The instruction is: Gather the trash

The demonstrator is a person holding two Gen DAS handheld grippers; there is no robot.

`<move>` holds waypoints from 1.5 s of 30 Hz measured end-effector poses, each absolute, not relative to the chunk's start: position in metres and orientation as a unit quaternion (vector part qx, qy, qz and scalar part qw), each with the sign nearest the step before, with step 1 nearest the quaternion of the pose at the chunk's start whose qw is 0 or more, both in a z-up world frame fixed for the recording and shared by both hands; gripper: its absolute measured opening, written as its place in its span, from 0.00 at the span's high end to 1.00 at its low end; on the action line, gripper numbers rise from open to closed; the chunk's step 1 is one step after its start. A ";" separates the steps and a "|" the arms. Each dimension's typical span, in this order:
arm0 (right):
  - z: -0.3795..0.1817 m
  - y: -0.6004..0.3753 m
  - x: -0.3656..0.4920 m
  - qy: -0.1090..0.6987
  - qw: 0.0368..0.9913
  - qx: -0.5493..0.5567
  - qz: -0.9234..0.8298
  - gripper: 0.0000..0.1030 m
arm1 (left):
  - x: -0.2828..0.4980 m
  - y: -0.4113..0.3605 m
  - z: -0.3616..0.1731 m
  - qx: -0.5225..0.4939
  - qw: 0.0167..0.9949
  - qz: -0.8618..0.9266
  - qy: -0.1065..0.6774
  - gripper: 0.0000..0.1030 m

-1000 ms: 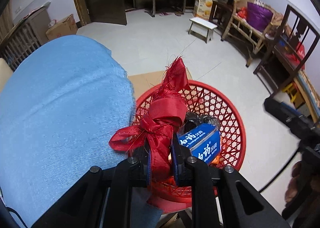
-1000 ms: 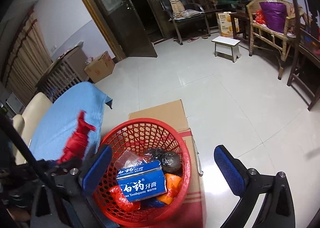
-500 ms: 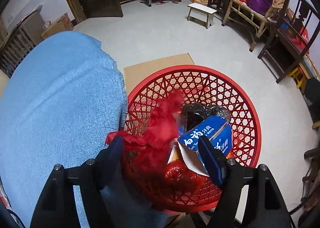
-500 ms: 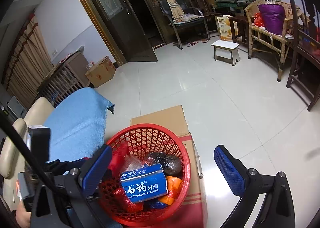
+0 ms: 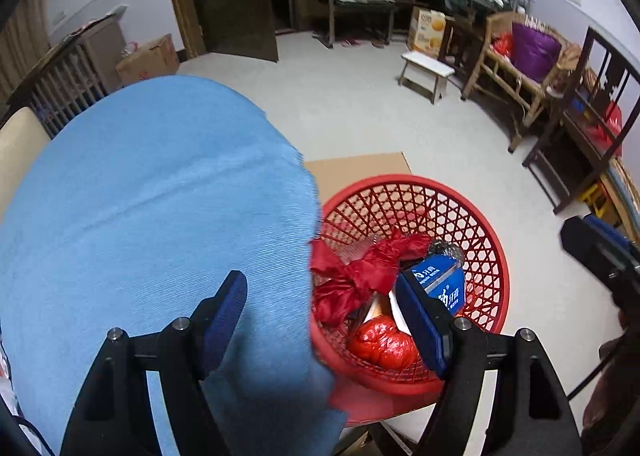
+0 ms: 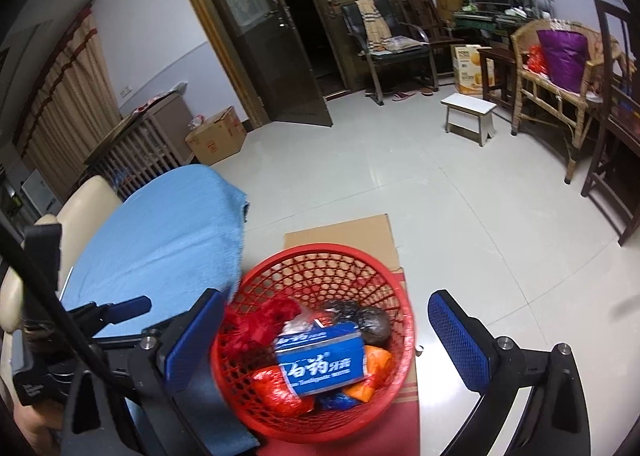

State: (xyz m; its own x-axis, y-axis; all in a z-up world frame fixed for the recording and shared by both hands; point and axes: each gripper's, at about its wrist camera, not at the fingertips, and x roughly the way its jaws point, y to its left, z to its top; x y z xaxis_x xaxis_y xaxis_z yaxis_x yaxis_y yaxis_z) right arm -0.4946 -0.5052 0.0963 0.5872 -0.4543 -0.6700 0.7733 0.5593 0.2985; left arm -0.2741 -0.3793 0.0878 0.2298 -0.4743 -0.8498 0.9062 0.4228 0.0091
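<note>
Looking down past our left gripper (image 5: 320,320), we see its jaws have just sprung apart, nothing between them: the crumpled red ribbon bow (image 5: 360,276) now lies ahead in the round red plastic mesh basket (image 5: 492,256). Right gripper (image 6: 332,340) gapes empty too, so that piece's binned.

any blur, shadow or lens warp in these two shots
Left wrist view: strong fisheye bend with dark corners; the left tongs throw a dark shadow on the blue cloth; the red basket looks fairly sharp.
Right wrist view: same warp, door frame bowed; the cloth edge beside the basket is smeared; the toothpaste box print stays readable; the room is dim and evenly lit.
</note>
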 end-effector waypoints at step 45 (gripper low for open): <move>0.108 -0.395 -0.458 0.296 0.880 0.198 -0.315 0.00 | -0.235 -0.224 0.104 0.133 0.822 -0.394 0.390 0.16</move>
State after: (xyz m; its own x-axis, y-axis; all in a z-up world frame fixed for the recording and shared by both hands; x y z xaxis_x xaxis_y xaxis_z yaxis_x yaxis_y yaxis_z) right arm -0.4585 -0.3947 0.1082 0.6267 -0.4370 -0.6452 0.6711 0.7235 0.1618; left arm -0.2346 -0.2236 0.1043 0.3865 -0.5436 -0.7450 0.7506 0.6548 -0.0884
